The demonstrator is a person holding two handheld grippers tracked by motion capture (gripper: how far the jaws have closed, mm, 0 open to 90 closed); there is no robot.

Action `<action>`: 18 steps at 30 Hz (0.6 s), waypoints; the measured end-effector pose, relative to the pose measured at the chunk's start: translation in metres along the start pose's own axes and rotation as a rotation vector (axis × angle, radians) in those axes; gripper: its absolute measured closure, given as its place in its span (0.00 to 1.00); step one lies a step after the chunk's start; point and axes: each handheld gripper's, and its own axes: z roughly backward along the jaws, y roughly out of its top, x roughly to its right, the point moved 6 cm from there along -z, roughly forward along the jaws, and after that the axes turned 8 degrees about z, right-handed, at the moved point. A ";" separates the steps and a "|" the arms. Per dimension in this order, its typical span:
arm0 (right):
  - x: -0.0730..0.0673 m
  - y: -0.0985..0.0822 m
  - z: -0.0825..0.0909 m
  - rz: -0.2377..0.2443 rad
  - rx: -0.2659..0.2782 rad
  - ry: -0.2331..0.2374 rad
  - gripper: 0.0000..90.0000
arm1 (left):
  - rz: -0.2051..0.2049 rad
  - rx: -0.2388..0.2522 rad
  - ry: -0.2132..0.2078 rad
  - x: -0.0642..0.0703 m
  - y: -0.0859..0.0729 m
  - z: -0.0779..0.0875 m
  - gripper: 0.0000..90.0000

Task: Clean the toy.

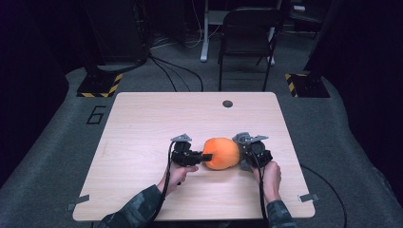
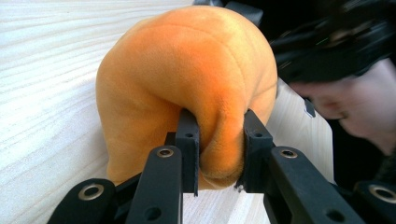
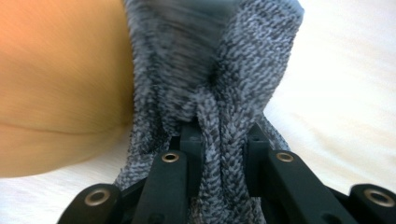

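Your left tongs (image 2: 219,154) pinch a fold of the orange plush (image 1: 221,153) lying on the counter (image 1: 142,128); your right tongs (image 3: 223,144) are clamped on grey knit fabric (image 3: 219,60) touching it.

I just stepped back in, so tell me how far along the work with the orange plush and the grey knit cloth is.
Done: the left gripper is pinching a fold of the orange plush, and the right gripper is clamped on the grey knit cloth. In hand: the cloth is up against the plush's side. Left, probably: getting them fully together or apart; the pictures do not show which.
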 end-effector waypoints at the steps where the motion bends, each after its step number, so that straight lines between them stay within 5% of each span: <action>1: 0.001 0.006 0.011 0.005 0.035 -0.003 0.85 | 0.002 0.001 0.000 0.000 0.000 0.000 0.82; 5: -0.015 0.032 0.062 0.035 0.196 0.035 0.84 | -0.007 0.000 0.006 0.000 0.000 0.000 0.82; 9: -0.050 0.052 0.087 0.116 0.307 0.124 0.84 | -0.034 -0.006 0.014 0.002 -0.001 -0.001 0.82; 13: -0.082 0.055 0.077 0.191 0.275 0.137 0.84 | -0.030 -0.004 0.011 0.003 -0.002 -0.001 0.81; 15: -0.082 0.051 0.066 0.207 0.249 0.108 0.84 | -0.029 -0.008 0.015 0.002 -0.003 -0.001 0.81; 18: -0.071 0.048 0.062 0.165 0.239 0.109 0.84 | -0.031 -0.007 0.013 0.002 -0.002 -0.002 0.81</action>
